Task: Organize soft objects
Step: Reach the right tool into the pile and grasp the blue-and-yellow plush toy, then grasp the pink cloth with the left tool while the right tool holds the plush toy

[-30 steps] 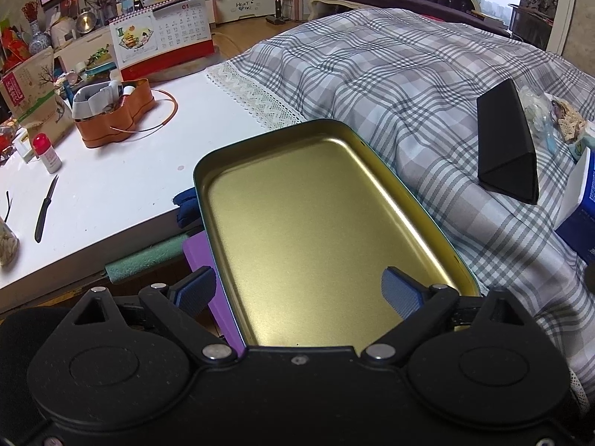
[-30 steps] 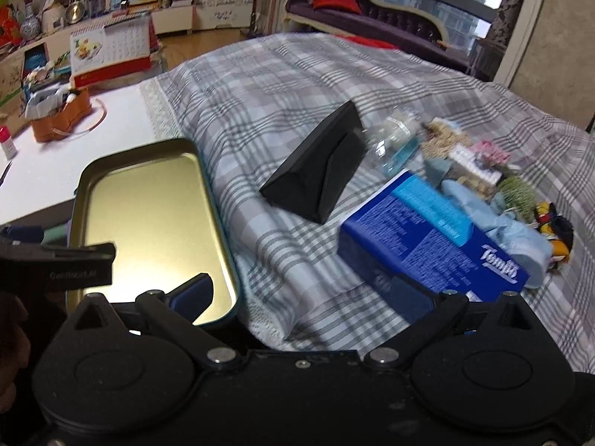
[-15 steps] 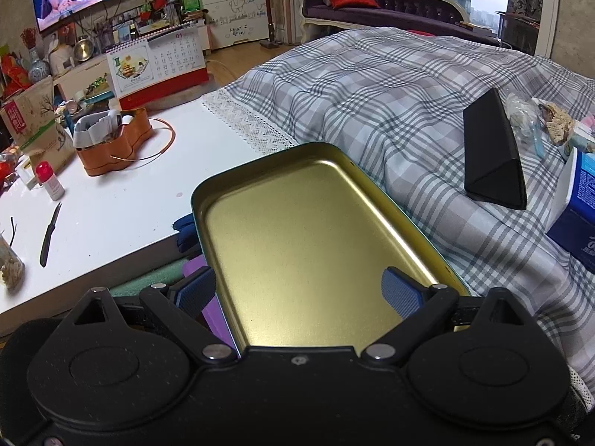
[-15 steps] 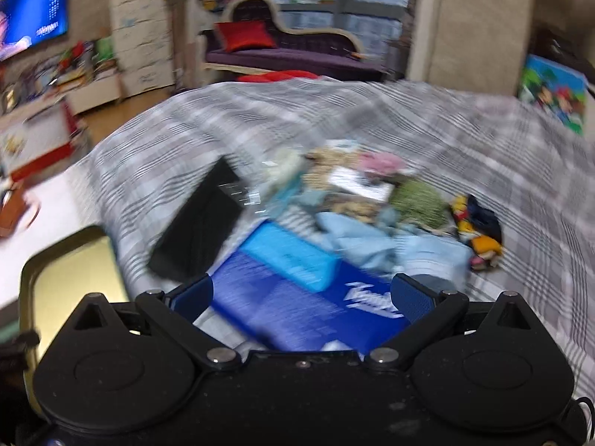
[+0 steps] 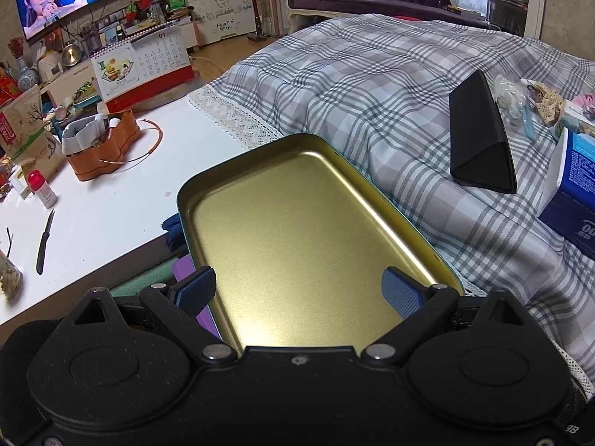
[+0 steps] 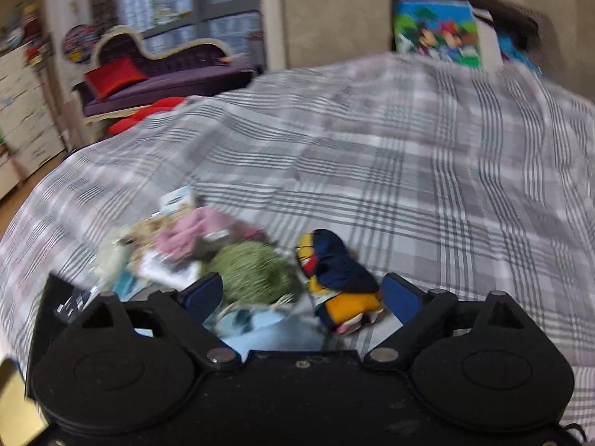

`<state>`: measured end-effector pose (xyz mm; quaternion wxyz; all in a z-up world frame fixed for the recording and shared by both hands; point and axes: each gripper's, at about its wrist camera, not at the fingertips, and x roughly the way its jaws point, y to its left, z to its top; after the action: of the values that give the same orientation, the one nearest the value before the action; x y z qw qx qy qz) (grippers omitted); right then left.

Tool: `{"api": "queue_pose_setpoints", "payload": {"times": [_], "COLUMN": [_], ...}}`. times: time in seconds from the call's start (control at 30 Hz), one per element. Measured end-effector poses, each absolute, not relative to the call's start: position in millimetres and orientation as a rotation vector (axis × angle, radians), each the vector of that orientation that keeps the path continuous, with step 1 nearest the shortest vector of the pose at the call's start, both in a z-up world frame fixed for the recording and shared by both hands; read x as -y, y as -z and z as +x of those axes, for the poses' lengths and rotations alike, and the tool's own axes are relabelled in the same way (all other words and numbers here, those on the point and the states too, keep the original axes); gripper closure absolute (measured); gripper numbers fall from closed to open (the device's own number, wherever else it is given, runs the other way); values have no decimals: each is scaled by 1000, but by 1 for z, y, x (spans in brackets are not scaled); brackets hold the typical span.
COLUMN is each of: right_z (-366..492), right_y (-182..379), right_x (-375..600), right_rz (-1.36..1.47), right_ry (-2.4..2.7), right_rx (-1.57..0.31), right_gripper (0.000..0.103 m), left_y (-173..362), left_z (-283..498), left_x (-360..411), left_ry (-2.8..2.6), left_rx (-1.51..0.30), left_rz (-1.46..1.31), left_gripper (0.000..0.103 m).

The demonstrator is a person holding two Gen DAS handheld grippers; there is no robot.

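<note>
Your left gripper (image 5: 299, 290) is spread wide with nothing in it, hovering over the gold tin tray (image 5: 297, 230) that sits where the white desk (image 5: 111, 208) meets the plaid bed cover (image 5: 372, 85). Your right gripper (image 6: 303, 295) is wide open too, right above the soft stuff piled on the bed: a green fuzzy clump (image 6: 249, 269), pink cloth (image 6: 189, 232), and a navy-and-yellow sock bundle (image 6: 340, 278). That view's pretty blurry.

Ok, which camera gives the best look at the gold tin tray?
The left wrist view: the gold tin tray fills the middle, sharp, its whole empty inside and rim visible ahead of the open left gripper. The right wrist view is blurred and catches only a gold corner at its lower left edge.
</note>
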<state>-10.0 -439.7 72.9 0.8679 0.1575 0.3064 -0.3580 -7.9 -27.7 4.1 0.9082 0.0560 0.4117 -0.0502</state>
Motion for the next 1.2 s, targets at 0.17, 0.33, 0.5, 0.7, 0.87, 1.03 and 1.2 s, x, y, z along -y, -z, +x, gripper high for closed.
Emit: {"api": "queue_pose_setpoints", "payload": {"times": [0.17, 0.33, 0.5, 0.7, 0.87, 1.03, 1.2], "right_z": [10, 25, 27, 24, 30, 23, 12], "right_y": [-58, -47, -30, -19, -20, -24, -29], "right_x": [477, 494, 510, 523, 510, 507, 508], "right_rz": [458, 489, 500, 563, 475, 496, 540], "right_ry": [766, 800, 834, 818, 799, 782, 766], "right_rx": [-708, -751, -789, -794, -791, -736, -650], "right_gripper": [18, 22, 27, 44, 55, 59, 59], "left_y": [-13, -45, -78, -99, -107, -111, -109], "left_z": [-1, 10, 20, 35, 57, 85, 113], "left_x": [39, 69, 119, 189, 241, 281, 321], "left_ry": [93, 159, 270, 400, 495, 562, 608], "left_rx": [-876, -839, -771, -715, -729, -781, -860], "left_rz": [99, 80, 137, 227, 237, 200, 153], "left_gripper": [10, 10, 10, 9, 9, 9, 9]}}
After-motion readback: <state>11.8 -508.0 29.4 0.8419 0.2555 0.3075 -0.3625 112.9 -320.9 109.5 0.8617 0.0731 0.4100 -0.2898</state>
